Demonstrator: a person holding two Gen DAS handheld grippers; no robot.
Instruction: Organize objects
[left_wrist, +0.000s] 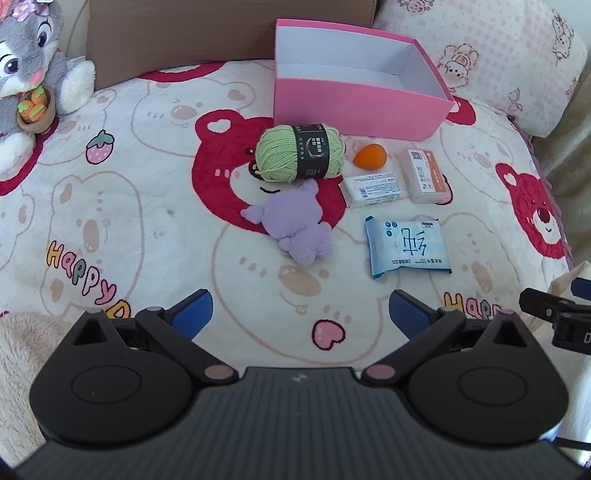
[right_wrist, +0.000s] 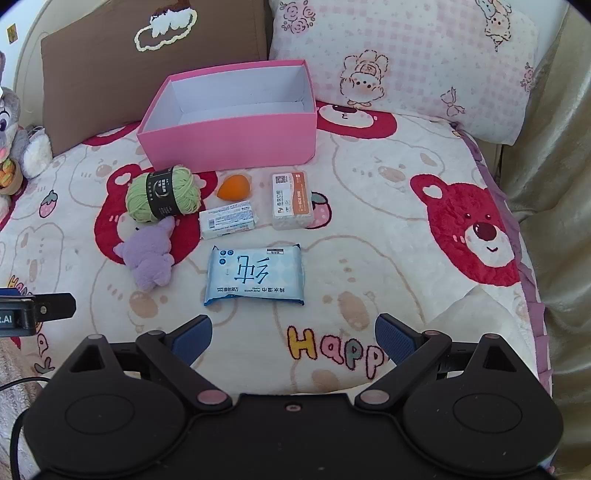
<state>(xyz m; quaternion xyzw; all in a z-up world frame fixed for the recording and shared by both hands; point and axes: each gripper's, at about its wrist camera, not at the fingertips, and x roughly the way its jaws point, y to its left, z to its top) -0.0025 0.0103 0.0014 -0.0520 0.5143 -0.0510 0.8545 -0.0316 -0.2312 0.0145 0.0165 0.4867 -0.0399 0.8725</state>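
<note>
Covering the bed, a bear-print blanket (right_wrist: 388, 221) bears an open pink box (right_wrist: 236, 144) in front of the pillows; before it lie a wet-wipes pack (right_wrist: 255, 275), green yarn ball (right_wrist: 162, 194), purple plush (right_wrist: 149, 258), two small packets and an orange sponge (right_wrist: 233, 187); left gripper (left_wrist: 301, 314) and right gripper (right_wrist: 293, 338) hover with jaws wide apart, holding nothing

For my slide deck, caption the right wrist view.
Open right gripper above a wet-wipes pack, green yarn, purple plush and empty pink box.
</note>
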